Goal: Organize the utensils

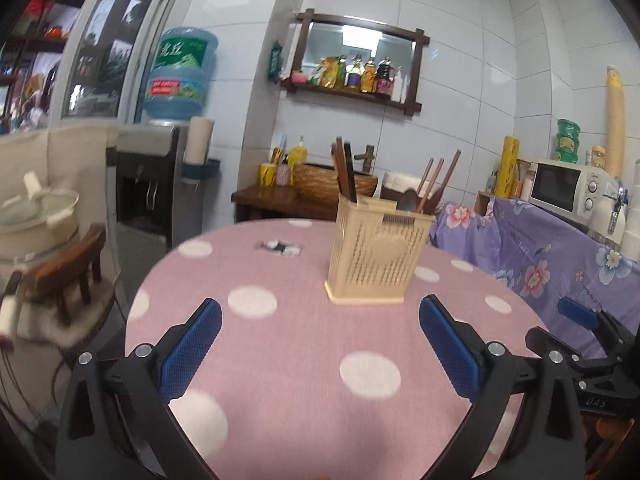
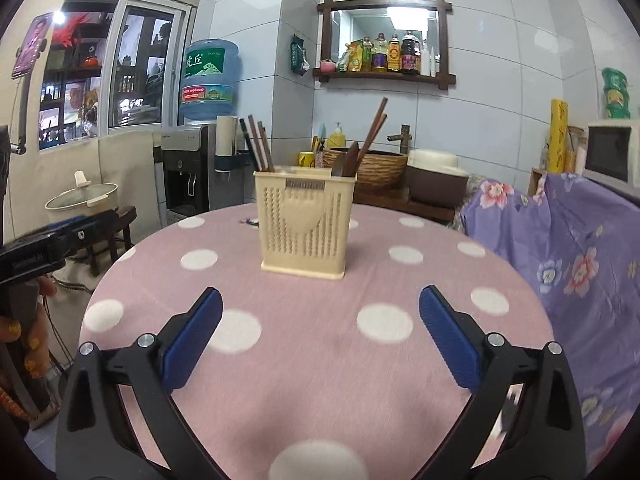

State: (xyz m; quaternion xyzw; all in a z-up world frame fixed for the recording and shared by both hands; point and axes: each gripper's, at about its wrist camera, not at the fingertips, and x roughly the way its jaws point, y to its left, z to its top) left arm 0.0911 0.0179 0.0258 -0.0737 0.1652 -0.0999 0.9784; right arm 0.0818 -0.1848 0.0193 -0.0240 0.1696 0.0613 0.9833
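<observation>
Left claw (image 1: pixel 320 334): spread, empty, low centre.
Right claw (image 2: pixel 320 320): spread, empty.
Holder (image 2: pixel 305 222): mid-frame, chopsticks (image 2: pixel 259 144) upright, apparently sorted.

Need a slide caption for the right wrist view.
Open right gripper faces a cream utensil holder on the polka-dot table.

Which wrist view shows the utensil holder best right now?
The right wrist view: the utensil holder faces the camera squarely, sharp, with chopsticks visible. The left wrist view shows it angled, off-centre and slightly blurred.
</observation>
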